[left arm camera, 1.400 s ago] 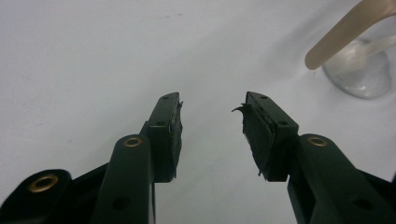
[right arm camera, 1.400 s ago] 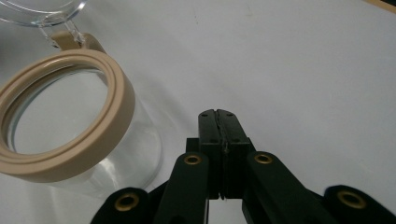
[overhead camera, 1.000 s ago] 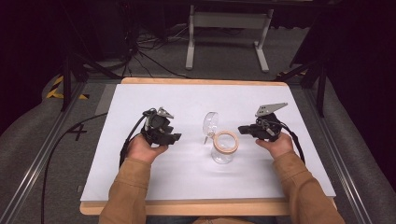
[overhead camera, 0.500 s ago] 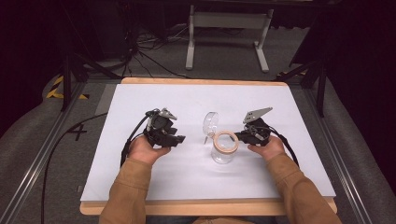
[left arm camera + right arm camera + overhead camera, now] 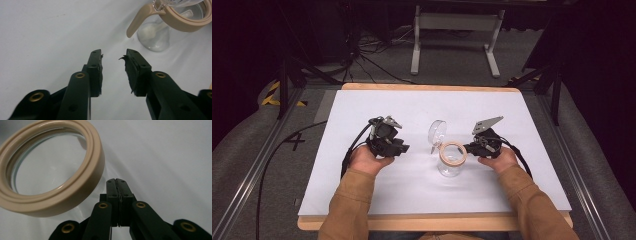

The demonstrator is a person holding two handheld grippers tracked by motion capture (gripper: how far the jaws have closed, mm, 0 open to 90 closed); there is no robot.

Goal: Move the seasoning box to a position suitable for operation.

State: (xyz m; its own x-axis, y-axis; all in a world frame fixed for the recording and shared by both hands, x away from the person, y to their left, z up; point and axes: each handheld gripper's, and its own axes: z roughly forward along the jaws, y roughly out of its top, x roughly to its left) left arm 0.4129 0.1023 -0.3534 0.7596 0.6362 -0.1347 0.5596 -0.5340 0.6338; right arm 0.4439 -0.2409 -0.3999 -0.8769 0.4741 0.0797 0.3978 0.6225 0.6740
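A clear glass jar (image 5: 451, 165) with a beige rim ring (image 5: 452, 152) stands on the white table (image 5: 362, 190) near its middle. Its clear hinged lid (image 5: 437, 132) is flipped open toward the back, with a beige latch tab (image 5: 136, 21) hanging beside it. My right gripper (image 5: 468, 148) is shut, its tips right beside the beige ring (image 5: 53, 172), with nothing between the jaws. My left gripper (image 5: 404, 148) sits to the jar's left, open and empty, pointing toward the jar (image 5: 160, 37).
A grey metal stand (image 5: 456, 35) and cables (image 5: 372, 50) lie on the floor beyond the table's far edge. Black poles stand at both back corners. Metal rails (image 5: 257, 165) run along both sides of the table.
My right gripper has moved left and forward, down to the jar's beige rim. The left gripper has shifted slightly toward the jar.
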